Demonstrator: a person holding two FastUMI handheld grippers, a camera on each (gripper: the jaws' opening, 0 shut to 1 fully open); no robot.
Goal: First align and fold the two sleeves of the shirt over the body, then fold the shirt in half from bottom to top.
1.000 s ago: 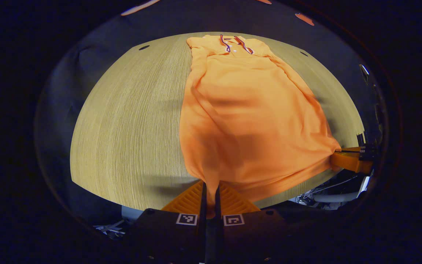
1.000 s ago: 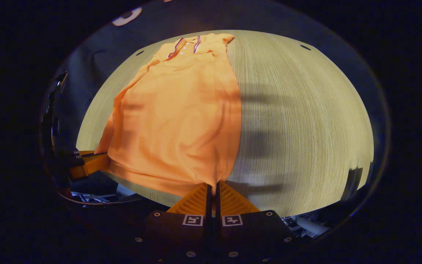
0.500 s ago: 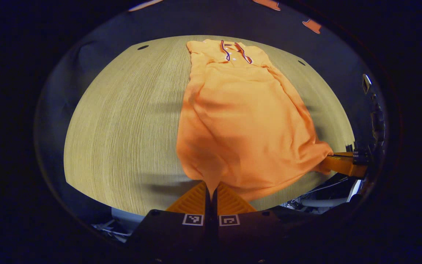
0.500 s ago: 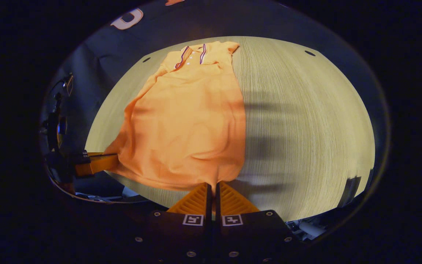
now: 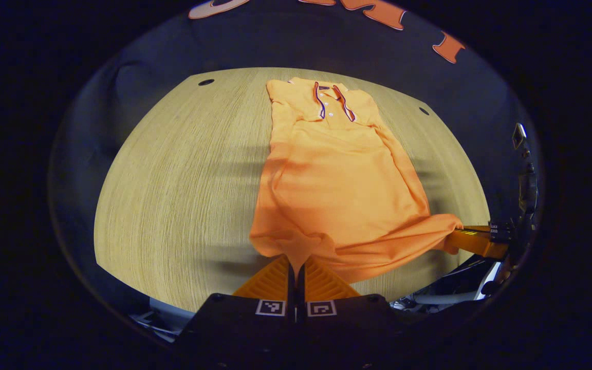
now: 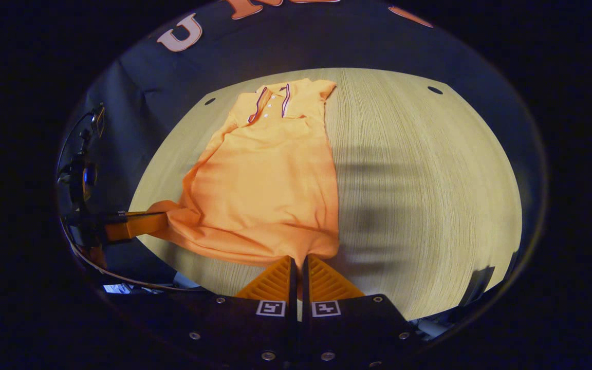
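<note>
Both my grippers pinch the bottom hem of the orange shirt and hold it raised off the bench.

My left gripper has its jaws pressed together on one hem corner, the cloth rising straight out from between the fingers; my right gripper is clamped the same way on the other corner. In the left gripper view the right gripper reaches in from the right-hand side with the hem bunched at its tips, and in the right gripper view the left gripper shows at the left. The shirt lies lengthwise on the bench, collar toward the far edge by the booth wall, sleeves tucked in, its near end lifted above the near edge.
</note>
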